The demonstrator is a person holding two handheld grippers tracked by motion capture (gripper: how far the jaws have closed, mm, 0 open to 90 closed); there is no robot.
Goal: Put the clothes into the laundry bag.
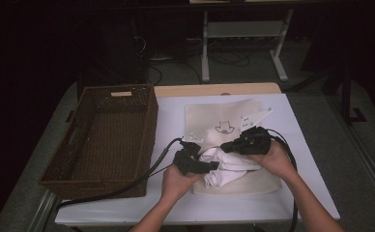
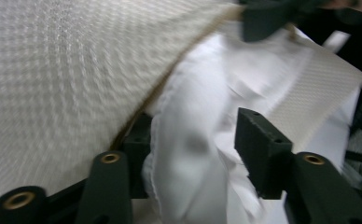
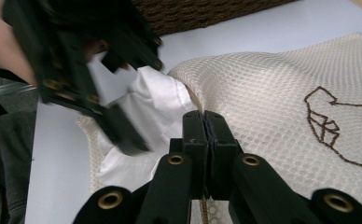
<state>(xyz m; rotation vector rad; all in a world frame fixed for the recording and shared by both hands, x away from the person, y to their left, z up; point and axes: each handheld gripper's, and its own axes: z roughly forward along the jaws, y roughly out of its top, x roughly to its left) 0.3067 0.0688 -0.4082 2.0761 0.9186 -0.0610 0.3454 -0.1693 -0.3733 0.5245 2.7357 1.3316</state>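
A cream mesh bag (image 1: 214, 116) with a brown stitched figure lies on the white table. A white garment (image 1: 229, 166) bulges out of its near opening. My left gripper (image 1: 214, 166) is at that opening with its jaws apart; a fold of the white garment (image 2: 188, 154) hangs between them, beside the mesh bag (image 2: 76, 70). My right gripper (image 3: 205, 116) is shut on the edge of the mesh bag (image 3: 272, 93) and holds the opening up, seen from above as my right gripper (image 1: 226, 146). In the right gripper view the left gripper (image 3: 130, 88) hovers over the white garment (image 3: 156, 93).
A dark woven basket (image 1: 149, 130) stands on the left part of the table, close to the left hand, with nothing visible inside. Bare white table (image 1: 296, 193) lies to the right of the bag. Cables trail from both grippers toward the near edge.
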